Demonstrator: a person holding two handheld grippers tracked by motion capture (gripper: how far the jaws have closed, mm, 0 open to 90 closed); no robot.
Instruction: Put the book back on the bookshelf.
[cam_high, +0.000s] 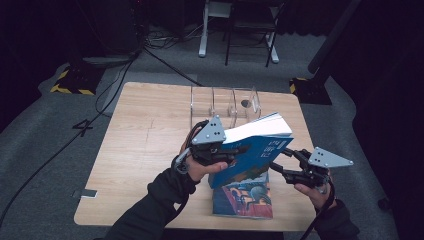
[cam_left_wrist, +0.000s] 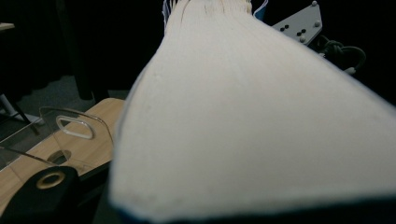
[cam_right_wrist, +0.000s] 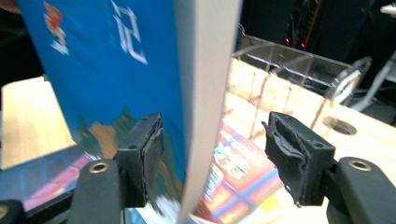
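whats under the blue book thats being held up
A second book with a red and blue illustrated cover lies flat on the wooden table beneath the lifted blue book. Its far end is covered by the lifted one.

- Your light wooden table (cam_high: 145, 150) is evenly lit; the room around it is dark.
- Beside your jaws, the blue-covered thick book (cam_right_wrist: 116, 70) blurs; its cream page edges (cam_left_wrist: 243, 121) are soft.

Dim room, grey carpet floor (cam_high: 45, 150), chair (cam_high: 250, 30) beyond wooden table (cam_high: 145, 145).
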